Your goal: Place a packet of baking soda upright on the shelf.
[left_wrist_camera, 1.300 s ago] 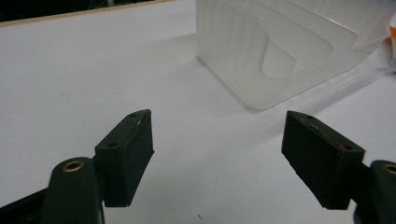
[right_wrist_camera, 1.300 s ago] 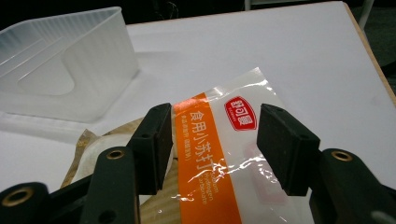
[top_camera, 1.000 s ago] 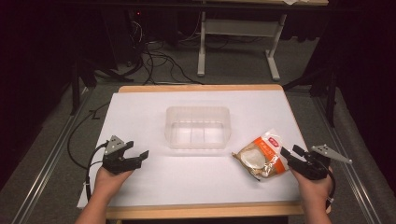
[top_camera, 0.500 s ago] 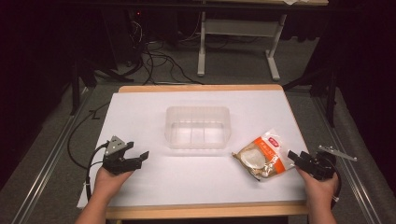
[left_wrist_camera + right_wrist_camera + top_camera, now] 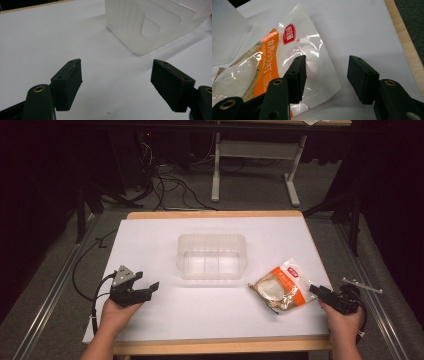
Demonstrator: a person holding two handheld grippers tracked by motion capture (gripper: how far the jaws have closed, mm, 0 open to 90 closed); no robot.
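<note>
Right gripper view is showing my right gripper (image 5: 325, 75) straddling the near corner of the clear plastic snack packet with the orange label and red logo (image 5: 274, 62), which is lying flat at the left and centre of the frame. One jaw is hovering over the sealed clear edge and the other is standing over bare white bench (image 5: 352, 30) to the right; the jaws have just been closing, the packet's corner is between them, but the pads are not pressing on it yet. I am coming in at this flat sealed edge, I judge, because it is thin enough to pinch without crushing the contents.

In the high view the packet (image 5: 280, 287) is lying at the lower right, just beside the translucent rectangular plastic container (image 5: 212, 256) sitting empty at the centre, probably where the packet belongs.

My left gripper (image 5: 142, 290) is resting at the lower left with jaws wide and nothing between them, pointing toward the container (image 5: 150, 25), likely ready to steady it.
</note>
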